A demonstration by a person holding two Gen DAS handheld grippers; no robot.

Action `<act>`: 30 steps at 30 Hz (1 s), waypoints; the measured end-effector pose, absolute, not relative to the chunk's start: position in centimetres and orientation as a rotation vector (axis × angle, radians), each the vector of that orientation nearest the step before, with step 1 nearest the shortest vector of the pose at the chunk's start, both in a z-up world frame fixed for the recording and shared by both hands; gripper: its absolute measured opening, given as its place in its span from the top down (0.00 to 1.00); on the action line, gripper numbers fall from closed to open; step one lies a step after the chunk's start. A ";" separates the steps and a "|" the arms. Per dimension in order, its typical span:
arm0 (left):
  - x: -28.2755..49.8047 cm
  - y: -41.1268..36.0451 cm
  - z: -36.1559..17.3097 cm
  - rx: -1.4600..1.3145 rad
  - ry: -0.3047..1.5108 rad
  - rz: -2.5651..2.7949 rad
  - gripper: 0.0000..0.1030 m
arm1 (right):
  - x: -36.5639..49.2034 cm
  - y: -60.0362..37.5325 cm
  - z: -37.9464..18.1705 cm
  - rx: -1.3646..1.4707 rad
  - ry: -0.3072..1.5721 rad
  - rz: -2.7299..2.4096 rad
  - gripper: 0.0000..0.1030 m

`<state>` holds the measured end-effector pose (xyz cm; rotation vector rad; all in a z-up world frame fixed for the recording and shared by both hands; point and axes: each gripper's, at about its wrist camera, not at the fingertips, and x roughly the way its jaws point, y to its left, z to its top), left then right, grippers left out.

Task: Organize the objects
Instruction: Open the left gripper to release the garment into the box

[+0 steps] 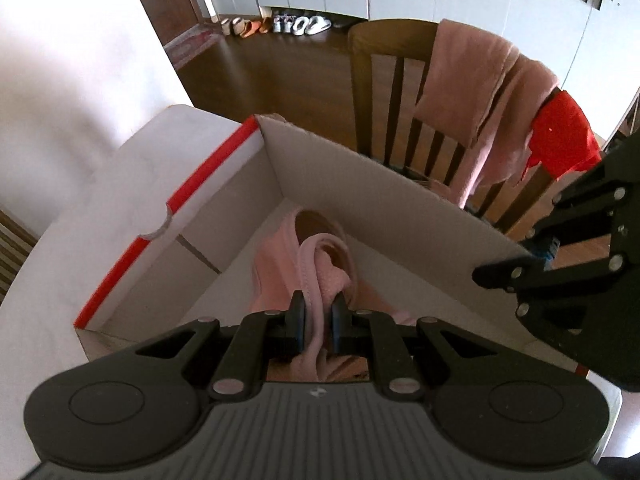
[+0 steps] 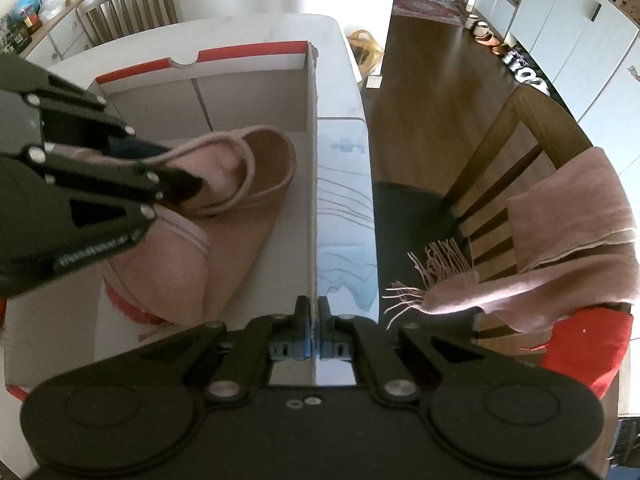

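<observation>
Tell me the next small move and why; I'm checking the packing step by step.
Probably open the left claw to release the pink fabric slipper: it already hangs inside the white cardboard shoebox, beside another slipper, while the right claw pinches the box wall steady.

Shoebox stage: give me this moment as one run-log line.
left gripper: shut on pink slipper, inside shoebox | right gripper: shut on shoebox wall | second slipper: already in box
</observation>
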<state>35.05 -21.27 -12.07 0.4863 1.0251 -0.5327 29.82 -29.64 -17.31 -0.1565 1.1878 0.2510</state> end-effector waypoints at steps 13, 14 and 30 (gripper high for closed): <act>33.9 -20.3 -10.7 0.447 0.989 -0.521 0.35 | 29.7 -29.5 -17.3 -0.165 1.190 0.250 0.98; 33.7 -20.2 -10.5 0.440 0.988 -0.519 0.35 | 29.7 -29.5 -17.3 -0.166 1.190 0.250 0.98; 29.7 -15.4 -4.8 0.326 0.900 -0.501 0.35 | 29.8 -29.7 -17.4 -0.189 1.196 0.250 0.97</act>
